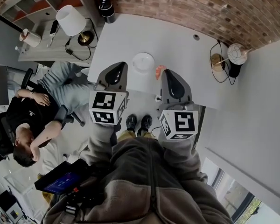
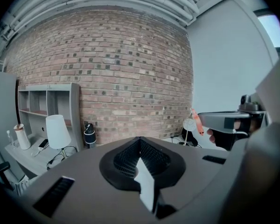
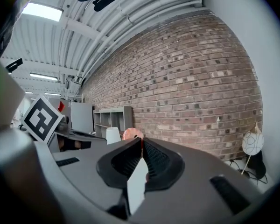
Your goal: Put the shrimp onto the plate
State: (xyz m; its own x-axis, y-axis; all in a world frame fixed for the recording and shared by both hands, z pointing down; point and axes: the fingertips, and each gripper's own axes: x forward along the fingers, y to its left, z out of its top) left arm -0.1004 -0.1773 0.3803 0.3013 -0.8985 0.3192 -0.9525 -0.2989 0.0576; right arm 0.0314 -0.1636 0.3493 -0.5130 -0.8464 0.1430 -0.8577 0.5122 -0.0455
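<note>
A small white plate point(image 1: 143, 62) lies on the white table point(image 1: 177, 41), near its front edge. My right gripper point(image 1: 162, 72) hangs just right of the plate, shut on a pink-orange shrimp point(image 1: 159, 71). In the right gripper view the shrimp point(image 3: 132, 134) pokes out above the closed jaws of that gripper point(image 3: 141, 140). My left gripper point(image 1: 122, 65) is shut with nothing in it, left of the plate and over the table's front edge. In the left gripper view the jaws of the left gripper point(image 2: 140, 139) meet, and the shrimp point(image 2: 195, 121) dangles from the other gripper at the right.
A black speaker point(image 1: 107, 8) stands at the table's far left corner, and a globe lamp point(image 1: 236, 54) with a cable at the right. A white-shaded lamp point(image 1: 71, 20) sits on a side desk. A person point(image 1: 32, 111) sits in a chair to the left. Brick wall behind.
</note>
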